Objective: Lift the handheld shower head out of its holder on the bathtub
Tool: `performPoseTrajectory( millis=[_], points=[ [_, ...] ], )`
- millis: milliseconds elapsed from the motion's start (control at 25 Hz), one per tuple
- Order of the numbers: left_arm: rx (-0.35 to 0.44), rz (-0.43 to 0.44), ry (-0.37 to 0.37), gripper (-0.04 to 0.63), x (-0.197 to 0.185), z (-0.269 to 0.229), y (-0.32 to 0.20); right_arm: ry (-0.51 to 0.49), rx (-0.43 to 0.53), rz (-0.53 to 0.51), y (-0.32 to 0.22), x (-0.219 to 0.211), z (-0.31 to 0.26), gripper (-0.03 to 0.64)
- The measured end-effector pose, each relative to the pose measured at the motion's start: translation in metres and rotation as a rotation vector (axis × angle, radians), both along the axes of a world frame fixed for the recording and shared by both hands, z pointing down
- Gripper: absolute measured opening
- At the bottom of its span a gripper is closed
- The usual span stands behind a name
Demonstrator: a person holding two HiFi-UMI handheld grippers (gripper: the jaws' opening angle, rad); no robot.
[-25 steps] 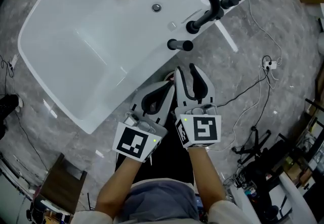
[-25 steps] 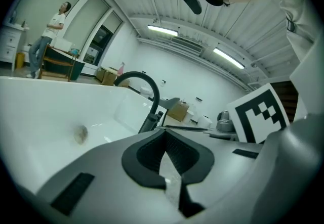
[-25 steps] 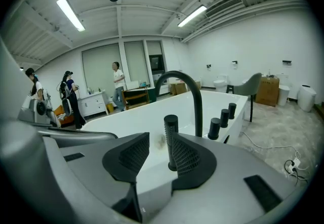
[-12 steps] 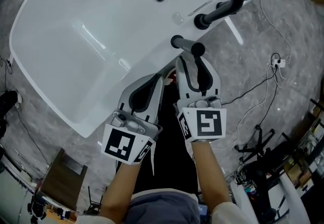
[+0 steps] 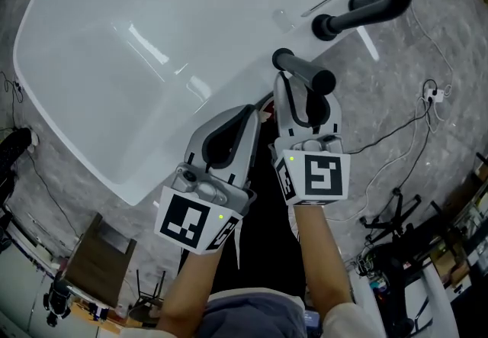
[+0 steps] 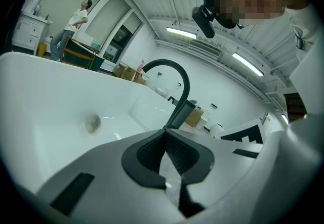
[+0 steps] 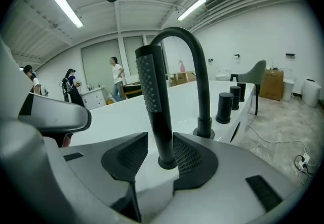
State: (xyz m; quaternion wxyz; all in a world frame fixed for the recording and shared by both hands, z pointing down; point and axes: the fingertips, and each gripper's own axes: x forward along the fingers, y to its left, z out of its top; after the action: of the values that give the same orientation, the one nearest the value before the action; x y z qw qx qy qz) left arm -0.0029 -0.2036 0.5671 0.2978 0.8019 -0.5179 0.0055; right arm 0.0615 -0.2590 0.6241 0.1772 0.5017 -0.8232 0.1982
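Right gripper view: matte black cylindrical shower head [image 7: 152, 91], nubbed face, stands between right gripper [image 7: 160, 138] jaws, just opened wide; left gripper [image 6: 165, 136] jaws together.

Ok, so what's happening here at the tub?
A person stands at a white tub with a tool in each hand. The right tool has just been opening its jaws, which now stand apart around the upright black shower head. The head sits in its holder on the rim and is not clamped or lifted yet. The left tool is shut and empty, next to the right one.
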Motion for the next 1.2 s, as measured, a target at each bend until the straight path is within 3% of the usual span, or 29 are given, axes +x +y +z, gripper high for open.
performPoseTrajectory(
  millis=[1200],
  points=[
    [-0.040, 0.003, 0.017, 0.005, -0.012, 0.025, -0.015, 0.099, 0.009, -0.057, -0.014, -0.005, 0.023, 0.144]
  ],
)
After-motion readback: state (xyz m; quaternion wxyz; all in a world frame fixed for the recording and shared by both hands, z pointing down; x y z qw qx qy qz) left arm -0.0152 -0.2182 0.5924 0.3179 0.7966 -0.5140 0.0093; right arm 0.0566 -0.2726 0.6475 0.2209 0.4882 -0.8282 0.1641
